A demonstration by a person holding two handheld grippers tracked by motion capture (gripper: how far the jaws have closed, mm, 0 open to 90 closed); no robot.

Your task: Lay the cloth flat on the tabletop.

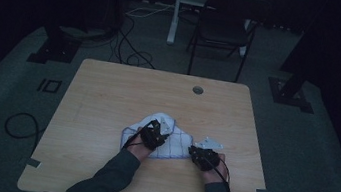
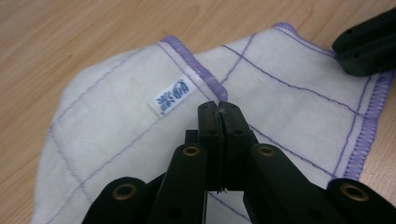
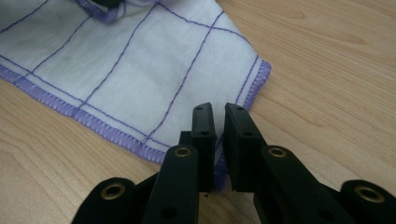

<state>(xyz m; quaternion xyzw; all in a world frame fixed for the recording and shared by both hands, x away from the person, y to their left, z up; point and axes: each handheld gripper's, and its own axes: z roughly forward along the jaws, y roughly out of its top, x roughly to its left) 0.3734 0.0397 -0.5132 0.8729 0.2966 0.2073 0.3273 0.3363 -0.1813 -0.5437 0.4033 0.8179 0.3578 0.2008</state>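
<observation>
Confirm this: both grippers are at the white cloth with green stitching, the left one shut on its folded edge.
Not quite: the stitching on the cloth is purple, not green, as the left gripper view shows. The rest holds: the left gripper is shut on the folded edge, and the right gripper is at the hem.

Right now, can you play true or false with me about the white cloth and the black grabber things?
1. The white cloth with purple grid lines lies on a light wooden table. True.
2. The left hand-held gripper gapes wide open. False: its jaws are pressed together, pinching the cloth.
3. A small blue-printed label is sewn on the cloth. True.
4. The cloth has a red hem. False: the hem is purple.
5. The right hand-held gripper sits at the cloth's hemmed edge. True.
</observation>
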